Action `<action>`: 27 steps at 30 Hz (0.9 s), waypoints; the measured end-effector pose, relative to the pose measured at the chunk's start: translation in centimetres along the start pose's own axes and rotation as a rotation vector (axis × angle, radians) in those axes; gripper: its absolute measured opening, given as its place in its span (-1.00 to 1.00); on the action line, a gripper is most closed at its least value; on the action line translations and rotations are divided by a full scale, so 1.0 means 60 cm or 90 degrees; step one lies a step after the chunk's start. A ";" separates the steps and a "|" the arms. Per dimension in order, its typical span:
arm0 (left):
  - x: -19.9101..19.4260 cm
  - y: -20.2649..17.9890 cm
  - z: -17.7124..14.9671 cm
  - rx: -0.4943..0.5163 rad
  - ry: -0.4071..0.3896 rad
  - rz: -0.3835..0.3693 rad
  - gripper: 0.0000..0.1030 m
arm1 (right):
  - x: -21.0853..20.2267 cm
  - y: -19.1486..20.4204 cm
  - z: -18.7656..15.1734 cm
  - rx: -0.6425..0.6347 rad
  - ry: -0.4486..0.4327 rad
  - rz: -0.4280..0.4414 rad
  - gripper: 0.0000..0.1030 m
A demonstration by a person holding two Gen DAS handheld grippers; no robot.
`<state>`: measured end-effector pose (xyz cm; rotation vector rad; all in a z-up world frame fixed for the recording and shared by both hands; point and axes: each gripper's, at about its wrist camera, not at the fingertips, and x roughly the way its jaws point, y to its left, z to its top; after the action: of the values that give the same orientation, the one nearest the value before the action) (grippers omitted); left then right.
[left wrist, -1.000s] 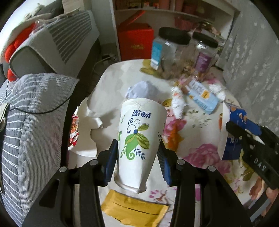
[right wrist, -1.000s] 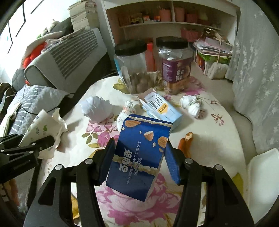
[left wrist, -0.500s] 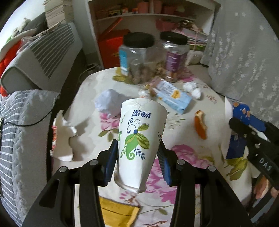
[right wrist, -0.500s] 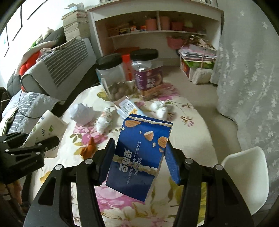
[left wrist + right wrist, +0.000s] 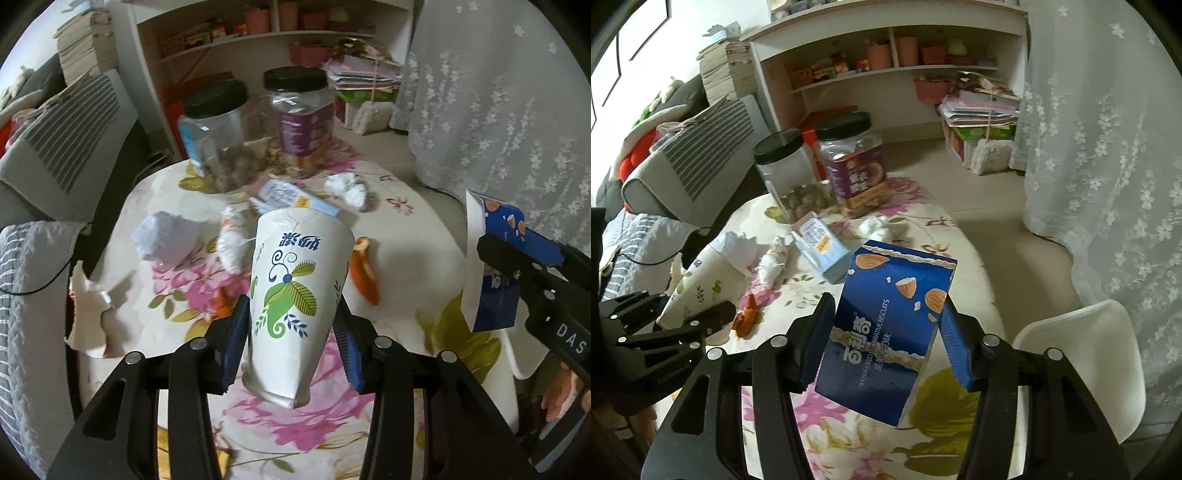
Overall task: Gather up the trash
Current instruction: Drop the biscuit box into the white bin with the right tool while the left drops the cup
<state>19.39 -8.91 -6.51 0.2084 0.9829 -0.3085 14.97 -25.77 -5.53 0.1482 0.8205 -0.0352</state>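
Two grippers, both loaded: the left gripper [image 5: 291, 332] is clamped on a crumpled paper cup [image 5: 295, 291], and the right gripper [image 5: 886, 336] squeezes a blue biscuit box [image 5: 886, 328], both held up above the floral table [image 5: 406, 236]. Down there sit tissue wads [image 5: 347, 188], an orange peel [image 5: 364, 273], a light-blue carton [image 5: 823, 247] and two black-lidded jars [image 5: 849, 162].

Black frames with silver screws and blue pads are seen on both the left gripper [image 5: 291, 339] and the right gripper [image 5: 886, 341]; "DAS" is printed on the right.
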 end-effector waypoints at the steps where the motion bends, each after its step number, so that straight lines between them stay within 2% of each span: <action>1: 0.000 -0.007 0.001 0.001 -0.002 -0.003 -0.14 | -0.002 -0.006 -0.001 0.002 -0.001 -0.004 0.03; 10: -0.002 -0.078 0.019 0.024 -0.021 -0.030 -0.13 | -0.024 -0.081 -0.010 0.035 -0.004 -0.045 0.03; 27: 0.014 -0.208 0.021 0.099 -0.021 -0.078 -0.12 | -0.058 -0.238 -0.038 0.135 0.010 -0.143 0.03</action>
<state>16.44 -21.14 -6.98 0.2846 0.9411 -0.5008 9.67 -39.67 -6.18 0.2564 0.8454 -0.3340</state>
